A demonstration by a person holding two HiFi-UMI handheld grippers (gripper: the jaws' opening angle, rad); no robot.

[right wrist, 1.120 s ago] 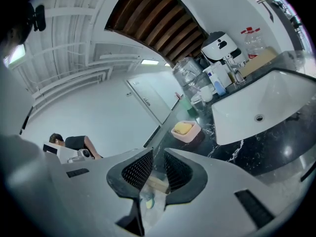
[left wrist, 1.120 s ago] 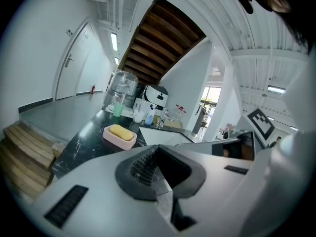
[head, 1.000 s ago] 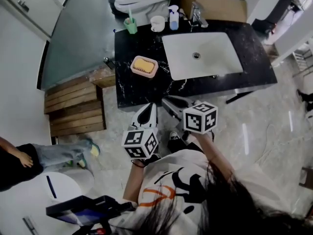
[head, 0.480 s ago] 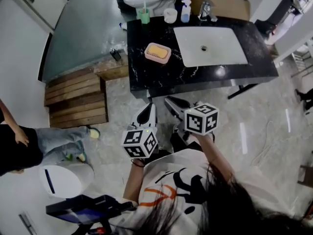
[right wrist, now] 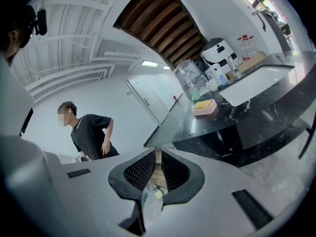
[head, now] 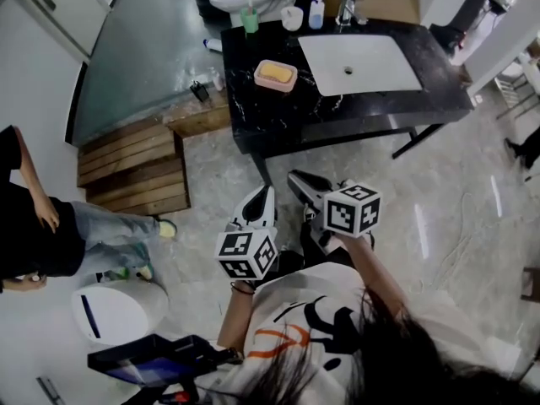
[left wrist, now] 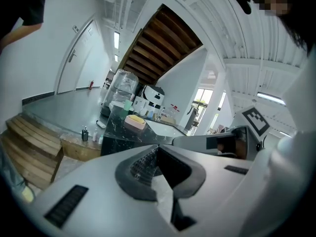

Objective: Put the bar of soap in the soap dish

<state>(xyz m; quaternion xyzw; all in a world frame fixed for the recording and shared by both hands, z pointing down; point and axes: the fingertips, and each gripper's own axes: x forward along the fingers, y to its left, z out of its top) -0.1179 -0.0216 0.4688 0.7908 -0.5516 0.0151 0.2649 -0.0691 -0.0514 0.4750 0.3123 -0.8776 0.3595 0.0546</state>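
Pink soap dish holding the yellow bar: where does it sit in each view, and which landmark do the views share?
Head view: pink soap dish, top centre.
Left gripper view: left of centre, middle height.
Right gripper view: right of centre, middle height.
Shared landmark: black marble counter beneath it.

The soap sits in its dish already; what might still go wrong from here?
The soap dish holding the bar of soap stands toward the left side of the counter; a knock might send it off. The wooden platform, white bin and a bystander crowd the floor at the person's left, so a step there risks tripping.
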